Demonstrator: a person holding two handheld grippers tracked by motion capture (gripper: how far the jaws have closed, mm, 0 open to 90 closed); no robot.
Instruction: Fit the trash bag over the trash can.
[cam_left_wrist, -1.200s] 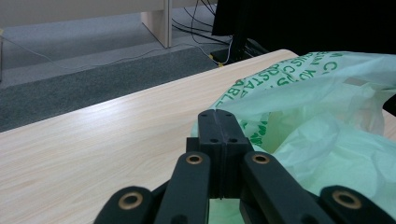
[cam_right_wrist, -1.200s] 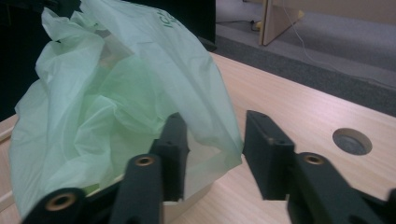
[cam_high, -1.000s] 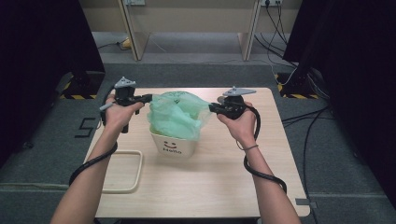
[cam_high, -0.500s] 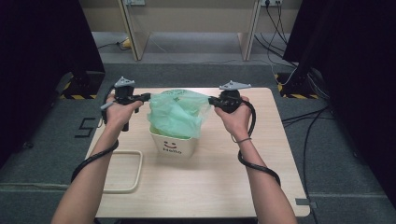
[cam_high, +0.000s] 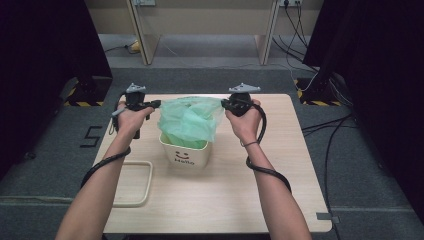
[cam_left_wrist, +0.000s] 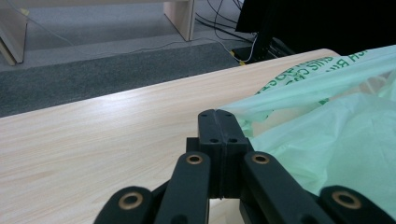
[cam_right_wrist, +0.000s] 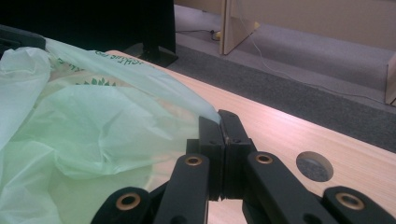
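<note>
The left hand-held gripper (cam_high: 156, 104) has its 2 jaws pressed fully together on the left edge of the green plastic bag (cam_high: 189, 122); in the left gripper view the thin film comes out from between the closed jaw tips (cam_left_wrist: 218, 114) and runs off to the right. The right hand-held gripper (cam_high: 223, 104) is likewise clamped tight on the bag's right edge, and in the right gripper view the film leaves the tips (cam_right_wrist: 220, 116) and spreads away to the left.

Between the 2 hand-held grippers the bag's upper rim is stretched taut, roughly level, with each hand-held gripper just outside one end of it. The bag's body hangs down from that rim into the small white bin (cam_high: 185, 154), which bears a smiley face and the word "Hello" on its front wall. The bin stands on the wooden surface (cam_high: 280, 165), roughly midway between the 2 hands and slightly nearer the person than the hand-held grippers.

On the surface to the left of the bin, well apart from it, lies a pale rectangular frame (cam_high: 148, 185). A round hole (cam_right_wrist: 314, 166) in the surface shows just beyond the right hand-held gripper.
</note>
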